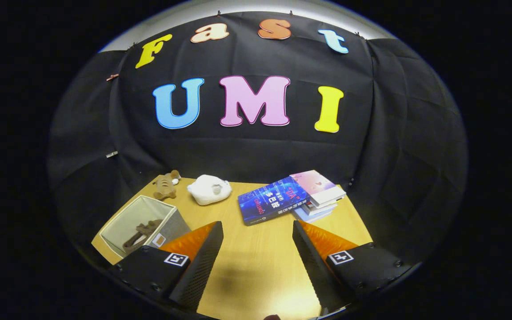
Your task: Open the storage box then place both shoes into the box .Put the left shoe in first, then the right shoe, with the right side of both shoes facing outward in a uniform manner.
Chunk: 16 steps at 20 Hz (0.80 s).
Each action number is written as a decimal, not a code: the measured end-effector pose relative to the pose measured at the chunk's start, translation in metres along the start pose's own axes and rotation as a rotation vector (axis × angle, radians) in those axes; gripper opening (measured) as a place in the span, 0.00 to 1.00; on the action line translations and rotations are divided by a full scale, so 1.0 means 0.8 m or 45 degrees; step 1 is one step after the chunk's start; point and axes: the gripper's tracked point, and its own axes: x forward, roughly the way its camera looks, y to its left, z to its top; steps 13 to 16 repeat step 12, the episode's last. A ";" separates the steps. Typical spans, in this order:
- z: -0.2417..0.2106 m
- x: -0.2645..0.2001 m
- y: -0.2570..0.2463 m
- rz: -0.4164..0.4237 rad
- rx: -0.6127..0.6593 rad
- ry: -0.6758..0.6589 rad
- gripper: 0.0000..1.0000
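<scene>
One box (142, 222), two plush toys (210, 189), several books (274, 200)

Surface (256, 262): smooth light wood grain, slight sheen. Storage box (128, 218): matt woven fabric, pale lining. Beyond it, plush toy (210, 188) fluffy white, second toy (166, 186) brown soft cloth. Right of the box, blue book (271, 200) glossy paper cover. Hand-held gripper (258, 249) fingers apart, inner faces ribbed.

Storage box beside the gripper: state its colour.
Light grey fabric storage box, open-topped, seen in the gripper view beside the open gripper.

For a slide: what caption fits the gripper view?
Open fingers hover over wooden table; fabric storage box beside them already holds a shoe.
</scene>
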 end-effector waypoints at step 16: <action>-0.003 -0.026 -0.032 -0.013 -0.048 -0.057 0.98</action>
